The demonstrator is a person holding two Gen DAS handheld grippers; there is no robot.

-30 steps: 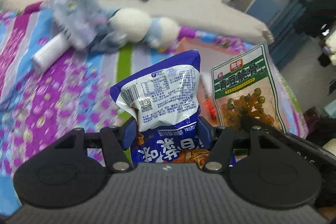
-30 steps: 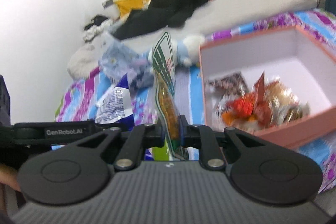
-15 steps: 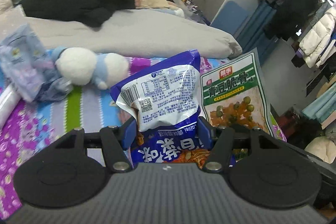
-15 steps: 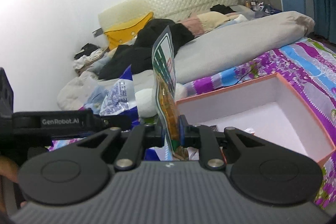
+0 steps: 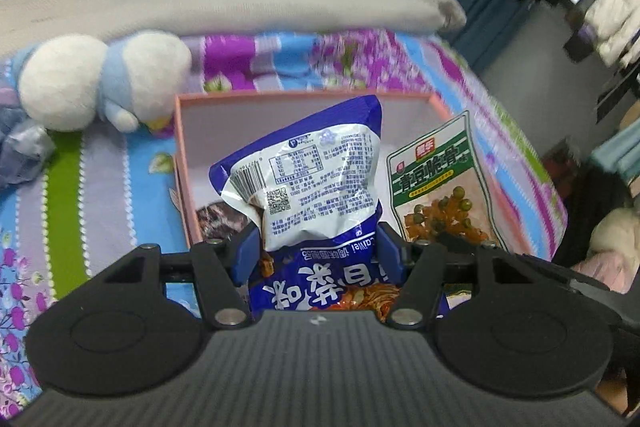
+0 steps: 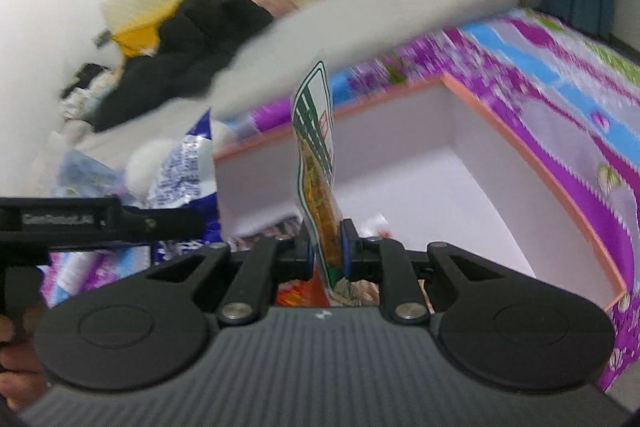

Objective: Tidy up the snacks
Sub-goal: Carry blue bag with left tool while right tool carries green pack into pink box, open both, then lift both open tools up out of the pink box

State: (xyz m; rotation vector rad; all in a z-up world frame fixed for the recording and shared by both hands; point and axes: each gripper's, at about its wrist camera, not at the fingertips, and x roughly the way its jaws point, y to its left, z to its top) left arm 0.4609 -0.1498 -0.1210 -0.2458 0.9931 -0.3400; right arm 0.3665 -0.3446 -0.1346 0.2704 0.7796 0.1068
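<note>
Both tongs are carrying snack packets over the pink-rimmed box, which is lying on the striped bedspread.

From the left wrist camera, the left gripper [image 5: 318, 247] is clamping the lower half of a puffy blue-and-white packet [image 5: 308, 183], its jaws standing wide because the bag is thick. The packet is being held upright above the pink-rimmed box [image 5: 180, 151], presumably so it can be dropped straight in. To the right of it, also over the box, the green pea-snack pouch [image 5: 436, 183] is showing its printed face. A white and blue plush toy [image 5: 100, 79] is lying just outside the box's far left corner. The packet is hiding most of the box floor; only a dark wrapper is peeking out at the near left.

From the right wrist camera, the right gripper [image 6: 326, 251] is pinching the green pouch [image 6: 314, 147] edge-on, jaws nearly together since the pouch is flat. The box's white interior [image 6: 440, 179] is lying beyond and right of it. Snacks already inside are mostly masked by the gripper body, and motion blur is smearing the bedding.
</note>
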